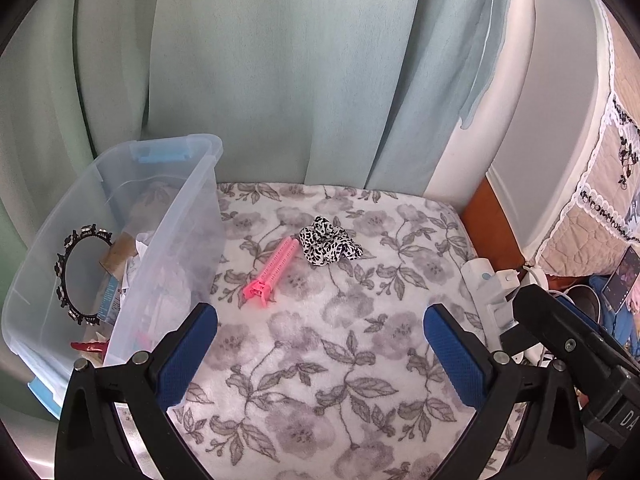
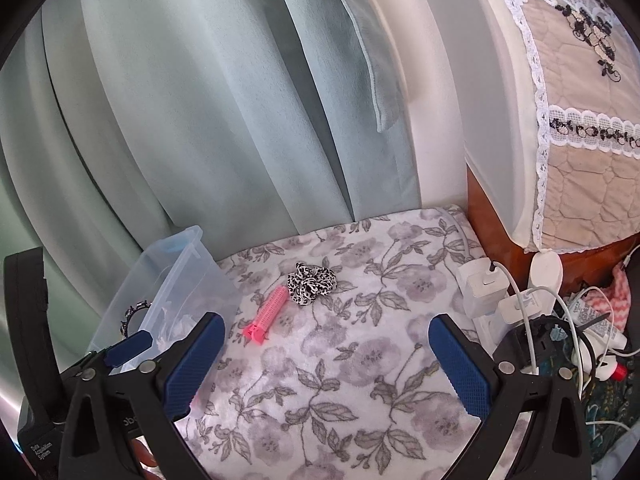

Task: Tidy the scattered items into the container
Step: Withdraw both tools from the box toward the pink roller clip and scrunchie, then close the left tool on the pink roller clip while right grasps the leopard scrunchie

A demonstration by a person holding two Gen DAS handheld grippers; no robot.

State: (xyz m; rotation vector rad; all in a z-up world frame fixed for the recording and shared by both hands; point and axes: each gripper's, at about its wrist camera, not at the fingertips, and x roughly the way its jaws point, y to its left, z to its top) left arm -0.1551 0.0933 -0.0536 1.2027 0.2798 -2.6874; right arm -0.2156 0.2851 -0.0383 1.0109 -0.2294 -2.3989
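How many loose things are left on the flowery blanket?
2: a pink hair clip near the clear bin, and a spotted scrunchie just right of it. None seem hidden.

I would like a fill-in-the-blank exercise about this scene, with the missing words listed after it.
1. The hair clip lying on the floral blanket has the colour ____.
2. The black-and-white scrunchie lies ____ the clear plastic container, not inside it.
3. The black studded headband already lies ____ the container.
4. Both the left claw and the right claw are ____, holding nothing.

Missing words: pink; outside; inside; open
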